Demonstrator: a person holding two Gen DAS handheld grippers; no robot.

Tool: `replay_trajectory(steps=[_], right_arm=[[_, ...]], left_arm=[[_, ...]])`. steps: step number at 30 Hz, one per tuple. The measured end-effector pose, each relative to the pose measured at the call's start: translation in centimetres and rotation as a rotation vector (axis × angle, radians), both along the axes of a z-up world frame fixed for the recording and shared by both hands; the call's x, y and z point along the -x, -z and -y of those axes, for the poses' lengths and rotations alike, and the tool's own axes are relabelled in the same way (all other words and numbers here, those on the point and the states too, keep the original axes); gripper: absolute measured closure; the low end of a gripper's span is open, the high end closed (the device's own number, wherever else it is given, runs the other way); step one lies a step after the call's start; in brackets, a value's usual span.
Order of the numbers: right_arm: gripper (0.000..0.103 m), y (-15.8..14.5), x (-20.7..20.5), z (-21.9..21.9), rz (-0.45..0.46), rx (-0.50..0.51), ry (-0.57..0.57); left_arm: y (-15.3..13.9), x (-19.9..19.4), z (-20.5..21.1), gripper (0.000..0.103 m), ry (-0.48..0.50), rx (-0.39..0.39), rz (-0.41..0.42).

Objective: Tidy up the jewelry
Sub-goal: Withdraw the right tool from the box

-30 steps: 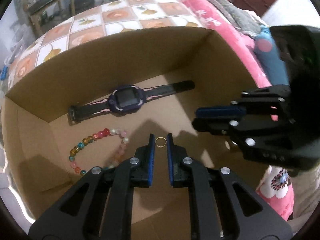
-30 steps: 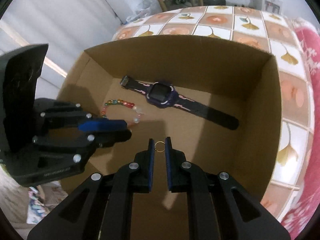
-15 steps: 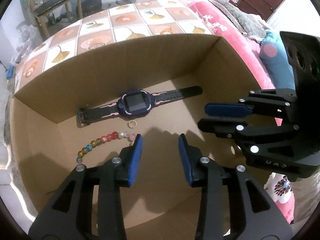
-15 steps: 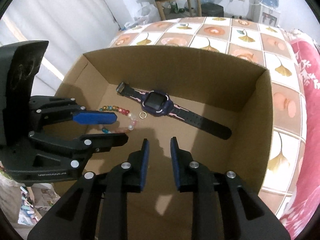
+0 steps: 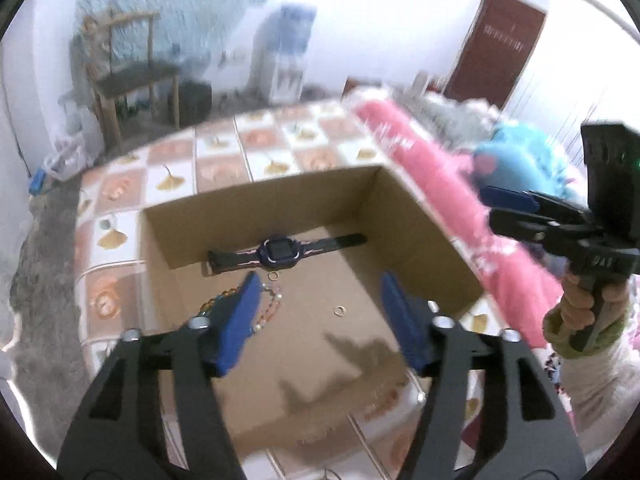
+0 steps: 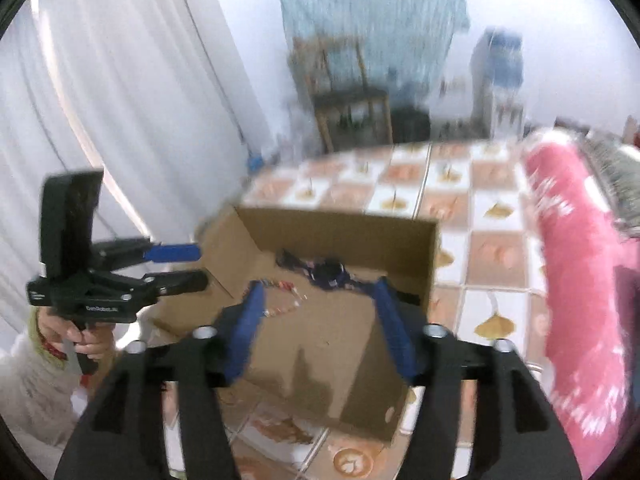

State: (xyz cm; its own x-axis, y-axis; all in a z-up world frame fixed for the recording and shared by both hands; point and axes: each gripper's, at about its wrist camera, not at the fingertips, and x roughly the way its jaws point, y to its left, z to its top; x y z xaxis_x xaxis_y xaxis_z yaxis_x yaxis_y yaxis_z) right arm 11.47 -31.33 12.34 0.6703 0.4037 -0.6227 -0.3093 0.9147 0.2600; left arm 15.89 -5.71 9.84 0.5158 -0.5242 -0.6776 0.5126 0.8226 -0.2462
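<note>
White walls and a pale curtain [image 6: 120, 92] are being shown behind a wooden chair [image 5: 128, 76], a water dispenser [image 5: 286, 52] and a dark red door [image 5: 504, 40]; much of this is blurred. A tiled surface [image 5: 224, 160] with leaf and flower patterns is carrying an open cardboard box [image 5: 280, 200], and a pink blanket [image 5: 440, 184] is lying just beside the box, with a blue plush thing [image 5: 516, 152] beyond it.

Inside the box, a dark watch [image 5: 280, 254] is lying stretched out near the far wall. A small ring [image 5: 273, 276] is resting just in front of it, a second ring [image 5: 339, 311] is lying apart on the box floor, and a bead bracelet [image 5: 268, 308] is being partly hidden by the left gripper's blue finger pad [image 5: 240, 320].

The left gripper [image 5: 320, 320] is being held above the near side of the box with its fingers spread wide and nothing between them. The right gripper [image 6: 320, 324] is likewise being held over the box with fingers released and nothing in them; in the left view it [image 5: 500, 208] is being seen beyond the box's right edge, over the blanket, gripped by a hand [image 5: 580, 308].

Writing on the left gripper's body is being read as "GenRobot.AI" in the right view; the lettering on the right gripper is too blurred to be read.
</note>
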Motion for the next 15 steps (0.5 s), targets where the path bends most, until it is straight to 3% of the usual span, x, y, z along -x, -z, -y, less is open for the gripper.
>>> replay_trajectory(steps=[2, 5, 8, 10, 12, 15], right_arm=[[0.023, -0.8, 4.0, 0.7, 0.082, -0.013, 0.027], [0.014, 0.6, 8.0, 1.0, 0.104, -0.005, 0.077], [0.013, 4.6, 9.9, 0.6, 0.014, 0.038, 0.16], [0.013, 8.7, 10.2, -0.1, -0.101, 0.066, 0.202], [0.013, 12.2, 9.9, -0.5, -0.197, 0.102, 0.267], [0.013, 15.5, 9.5, -1.2, -0.271, 0.191, 0.331]], left_arm=[[-0.1, 3.1, -1.9, 0.028, -0.034, 0.036, 0.045], [1.8, 7.2, -3.9, 0.021, -0.079, 0.04, 0.077], [5.3, 10.0, -4.2, 0.02, -0.132, 0.012, 0.069], [7.8, 10.9, -3.6, 0.02, -0.148, -0.012, 0.045], [10.1, 11.7, -2.3, 0.02, -0.154, -0.066, 0.046], [12.7, 12.3, -0.4, 0.02, -0.122, -0.094, 0.018]])
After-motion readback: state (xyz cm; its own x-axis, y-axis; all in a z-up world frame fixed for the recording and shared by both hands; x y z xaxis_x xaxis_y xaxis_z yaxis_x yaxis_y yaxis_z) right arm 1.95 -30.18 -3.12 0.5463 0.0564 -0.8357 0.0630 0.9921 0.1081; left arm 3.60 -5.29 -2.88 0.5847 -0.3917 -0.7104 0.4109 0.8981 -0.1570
